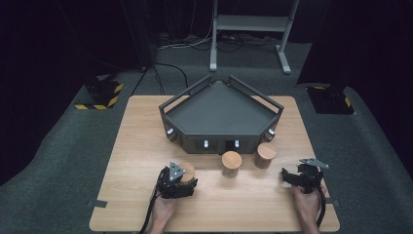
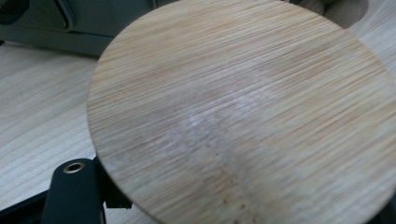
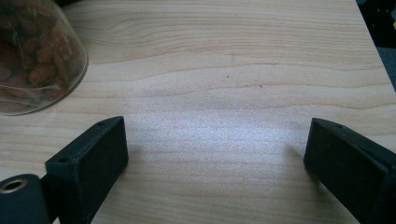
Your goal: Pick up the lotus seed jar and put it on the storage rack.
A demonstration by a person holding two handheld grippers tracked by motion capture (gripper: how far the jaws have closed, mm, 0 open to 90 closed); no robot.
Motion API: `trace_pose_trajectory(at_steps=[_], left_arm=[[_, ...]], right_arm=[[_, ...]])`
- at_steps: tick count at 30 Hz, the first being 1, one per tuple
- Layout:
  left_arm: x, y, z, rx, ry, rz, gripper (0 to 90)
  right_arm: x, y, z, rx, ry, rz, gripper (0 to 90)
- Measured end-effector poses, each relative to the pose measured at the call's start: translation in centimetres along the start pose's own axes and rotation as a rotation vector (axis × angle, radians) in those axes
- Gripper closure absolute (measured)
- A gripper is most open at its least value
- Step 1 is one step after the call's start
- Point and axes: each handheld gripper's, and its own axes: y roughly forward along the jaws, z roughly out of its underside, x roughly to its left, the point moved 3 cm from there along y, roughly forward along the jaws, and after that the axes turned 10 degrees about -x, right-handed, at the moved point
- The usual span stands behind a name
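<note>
Looking down from the high view, the left tool (image 1: 184, 179) sits in the lower left of the wooden counter (image 1: 136, 146), its jaws closed around the nearest wooden-lidded jar (image 1: 187, 169), which stands on the counter just in front of the hand. Two more lidded jars stand to its right: the middle jar (image 1: 232, 163) near the centre of the frame and the far jar (image 1: 265, 155) just right of it, both close to the front wall of a dark grey tray (image 1: 221, 114) that fills the upper middle of the counter. The right tool (image 1: 291, 176) rests in the lower right, well apart from the jars, with its jaws spread and nothing between them. A metal stand (image 1: 251, 22) is on the floor at the top of the frame.

In the left gripper view, the round wooden lid (image 2: 243, 116) of the gripped jar takes up most of the frame, with one black jaw showing at the lower left edge against the lid's rim and the tray's wall in the upper left.

In the right gripper view, the two black jaws stand wide apart at the lower corners over bare wood, and a glass jar of nuts (image 3: 35, 56) sits in the upper left corner.
</note>
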Motion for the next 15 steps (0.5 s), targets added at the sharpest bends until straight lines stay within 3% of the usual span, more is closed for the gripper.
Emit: trace_pose_trajectory(at_steps=[15], left_arm=[[0.6, -1.1, -2.2, -0.013, -0.028, 0.021, 25.5]], right_arm=[[0.0, 0.0, 0.0, 0.000, 0.000, 0.000, 5.9]])
